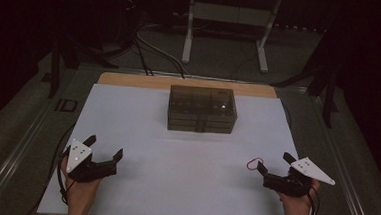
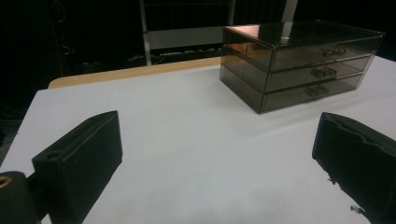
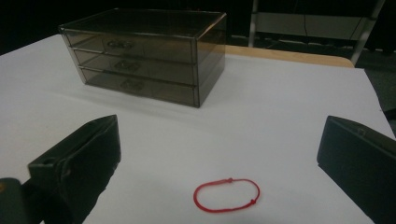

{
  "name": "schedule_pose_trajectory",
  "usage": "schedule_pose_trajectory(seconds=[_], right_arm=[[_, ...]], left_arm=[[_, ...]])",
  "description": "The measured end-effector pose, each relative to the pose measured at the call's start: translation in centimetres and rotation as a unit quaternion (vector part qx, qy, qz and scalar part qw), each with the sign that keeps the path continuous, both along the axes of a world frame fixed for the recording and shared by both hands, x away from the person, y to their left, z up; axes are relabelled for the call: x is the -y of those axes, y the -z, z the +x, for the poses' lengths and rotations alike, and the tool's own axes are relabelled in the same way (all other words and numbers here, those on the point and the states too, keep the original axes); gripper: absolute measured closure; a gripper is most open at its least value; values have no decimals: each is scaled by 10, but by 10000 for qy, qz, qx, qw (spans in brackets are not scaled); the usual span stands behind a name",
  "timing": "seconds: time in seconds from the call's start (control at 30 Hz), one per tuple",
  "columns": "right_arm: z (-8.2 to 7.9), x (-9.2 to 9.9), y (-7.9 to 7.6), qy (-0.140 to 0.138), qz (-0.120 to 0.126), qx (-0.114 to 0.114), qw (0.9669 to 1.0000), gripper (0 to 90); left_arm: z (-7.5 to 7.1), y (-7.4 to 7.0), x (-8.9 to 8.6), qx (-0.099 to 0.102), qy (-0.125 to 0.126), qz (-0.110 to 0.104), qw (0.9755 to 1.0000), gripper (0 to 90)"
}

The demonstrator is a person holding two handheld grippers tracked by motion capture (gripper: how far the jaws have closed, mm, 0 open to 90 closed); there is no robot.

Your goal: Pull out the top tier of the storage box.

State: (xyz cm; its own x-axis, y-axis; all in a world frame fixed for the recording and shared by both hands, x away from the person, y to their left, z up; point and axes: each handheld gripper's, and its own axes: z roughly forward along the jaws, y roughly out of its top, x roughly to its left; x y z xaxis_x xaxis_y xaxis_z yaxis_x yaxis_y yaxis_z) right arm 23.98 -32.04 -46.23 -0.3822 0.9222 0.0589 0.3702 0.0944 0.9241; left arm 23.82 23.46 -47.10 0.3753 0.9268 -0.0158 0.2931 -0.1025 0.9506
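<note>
No legible text, label, brand, number or sign appears on any surface. The smoked drawer box [image 1: 202, 109] carries plain fronts without markings, and the white desk [image 1: 175, 156] around it is unprinted.

White-topped table [image 1: 174, 176], smoky three-drawer box [image 1: 202, 108] toward its far edge, red loop [image 1: 254, 163] near right front

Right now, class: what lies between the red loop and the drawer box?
Nothing: in the right gripper view only bare white sheet separates the red loop from the drawer box.
</note>
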Motion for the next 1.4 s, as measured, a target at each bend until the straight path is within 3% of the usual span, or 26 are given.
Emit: schedule_pose_trajectory(seconds=[1.4], right_arm=[[30,-32,-12,-163,-90,50,9998,0]], left_arm=[[1,2,-1,-49,-32,16,10000,32]])
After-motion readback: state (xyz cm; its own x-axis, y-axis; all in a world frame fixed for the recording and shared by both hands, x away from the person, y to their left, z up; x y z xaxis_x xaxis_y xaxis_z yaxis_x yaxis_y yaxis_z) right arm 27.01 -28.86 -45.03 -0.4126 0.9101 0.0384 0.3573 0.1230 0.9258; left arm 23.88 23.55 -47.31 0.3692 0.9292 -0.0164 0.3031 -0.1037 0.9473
